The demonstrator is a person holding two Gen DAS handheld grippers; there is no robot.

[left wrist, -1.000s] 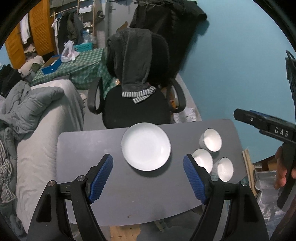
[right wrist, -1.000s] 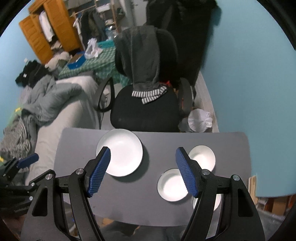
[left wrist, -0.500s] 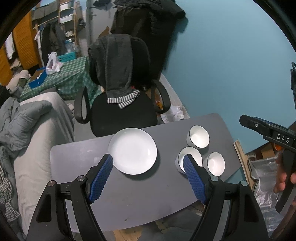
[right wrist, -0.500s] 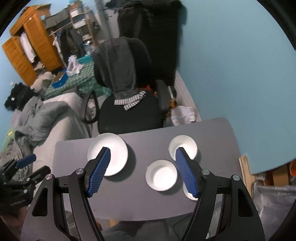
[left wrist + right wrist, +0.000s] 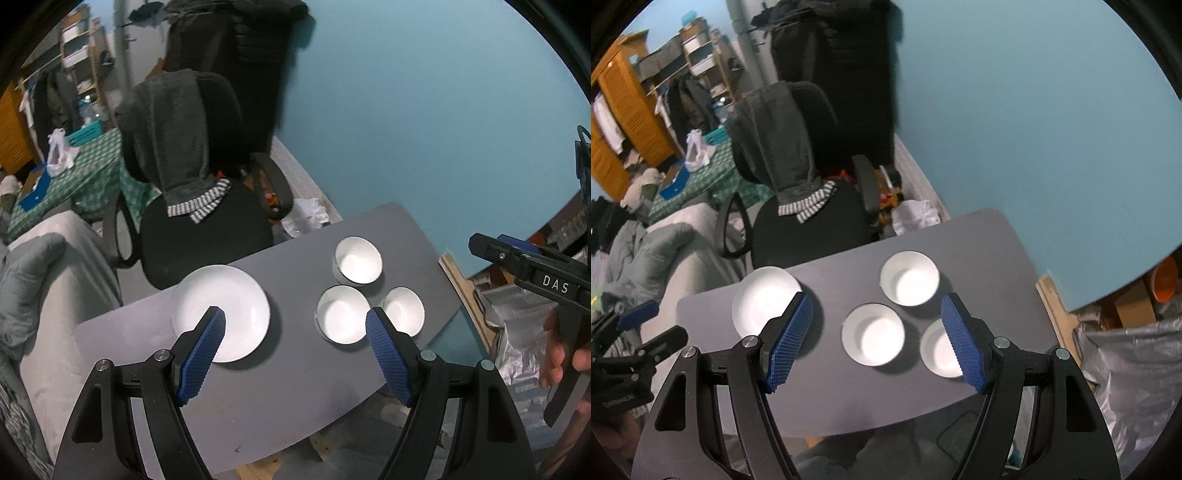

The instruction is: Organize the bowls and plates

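Basically swung over toward the 3 bowls [image 5: 873,334] since a moment ago, plate [image 5: 764,299] now sitting left on the table [image 5: 979,236]. Both hand-held grippers, left [image 5: 295,354] and right [image 5: 875,341], wide open, holding nothing. Probably lining up the first bowl grab.

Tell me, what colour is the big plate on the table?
White. The plate shows best in the left wrist view, on the grey table.

1. The room is dim, and the blue wall [image 5: 424,122] is the brightest part.
2. The white plate [image 5: 229,306] and bowls [image 5: 873,334] shine from light above.
3. Soft dark shadows sit beside them on the grey table [image 5: 979,240].
4. The corners are black and round.
5. Straight edges bend near the sides.
6. Far things look a bit fuzzy.
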